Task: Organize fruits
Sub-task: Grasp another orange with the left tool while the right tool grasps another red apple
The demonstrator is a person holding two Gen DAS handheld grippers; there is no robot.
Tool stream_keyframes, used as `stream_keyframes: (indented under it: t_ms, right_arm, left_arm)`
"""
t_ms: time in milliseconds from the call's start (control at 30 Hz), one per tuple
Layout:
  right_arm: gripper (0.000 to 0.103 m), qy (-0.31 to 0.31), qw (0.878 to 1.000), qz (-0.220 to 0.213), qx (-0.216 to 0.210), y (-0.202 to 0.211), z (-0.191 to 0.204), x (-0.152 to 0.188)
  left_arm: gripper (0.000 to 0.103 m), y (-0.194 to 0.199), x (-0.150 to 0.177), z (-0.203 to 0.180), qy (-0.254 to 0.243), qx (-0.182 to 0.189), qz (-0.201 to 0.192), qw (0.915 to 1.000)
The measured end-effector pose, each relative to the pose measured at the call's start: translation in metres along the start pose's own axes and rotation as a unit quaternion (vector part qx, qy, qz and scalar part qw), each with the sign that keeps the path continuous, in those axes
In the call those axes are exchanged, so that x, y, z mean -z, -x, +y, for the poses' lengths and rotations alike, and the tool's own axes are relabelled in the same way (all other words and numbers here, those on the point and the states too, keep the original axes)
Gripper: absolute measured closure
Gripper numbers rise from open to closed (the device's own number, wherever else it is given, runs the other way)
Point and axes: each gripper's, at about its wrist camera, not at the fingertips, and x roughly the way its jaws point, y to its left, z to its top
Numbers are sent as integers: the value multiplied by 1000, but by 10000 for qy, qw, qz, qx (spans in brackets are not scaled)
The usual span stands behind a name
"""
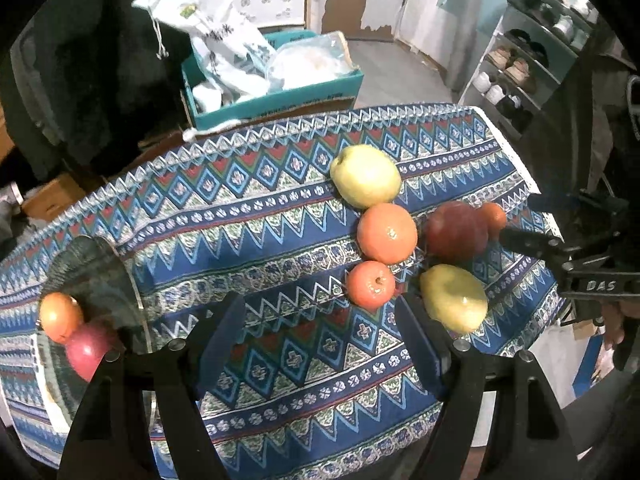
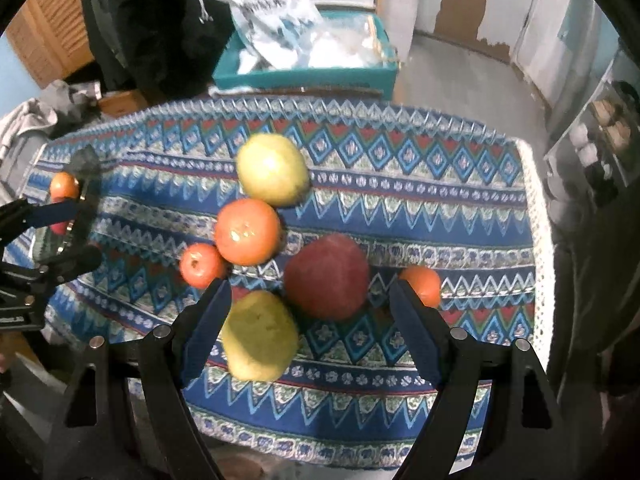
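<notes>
Loose fruit lies on the patterned tablecloth (image 1: pixel 260 216): a yellow-green apple (image 1: pixel 365 176), a large orange (image 1: pixel 387 233), a small orange fruit (image 1: pixel 370 283), a dark red apple (image 1: pixel 455 230), a small orange fruit behind it (image 1: pixel 494 216) and a yellow pear (image 1: pixel 454 298). A glass bowl (image 1: pixel 96 280) at the left holds an orange fruit (image 1: pixel 60 317) and a red apple (image 1: pixel 89 350). My left gripper (image 1: pixel 320 320) is open and empty above the cloth. My right gripper (image 2: pixel 308 300) is open, hovering over the red apple (image 2: pixel 327 276) and pear (image 2: pixel 259 334).
A teal box (image 1: pixel 276 100) with plastic bags stands behind the table. A shoe rack (image 1: pixel 532 60) is at the right. A dark chair or garment (image 1: pixel 88 80) is at the back left. The table's right edge (image 2: pixel 540 240) drops off.
</notes>
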Motion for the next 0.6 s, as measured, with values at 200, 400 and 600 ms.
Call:
stream_keyframes:
  t_ms: [200,400,600]
  right_arm:
    - [21,-94,9995,309,-60,-34,-9,2]
    - [21,-177,9984,528,-85,-64,-15,3]
    - [21,-206,9980,589,-68,-81,-19,2]
  left_arm:
    - [24,-23,-3,-2,117,128,185,9997]
    - [24,-46,-8,-6,165,210,313,9992]
    - [24,-64,-9,-9,321,358,461,9978]
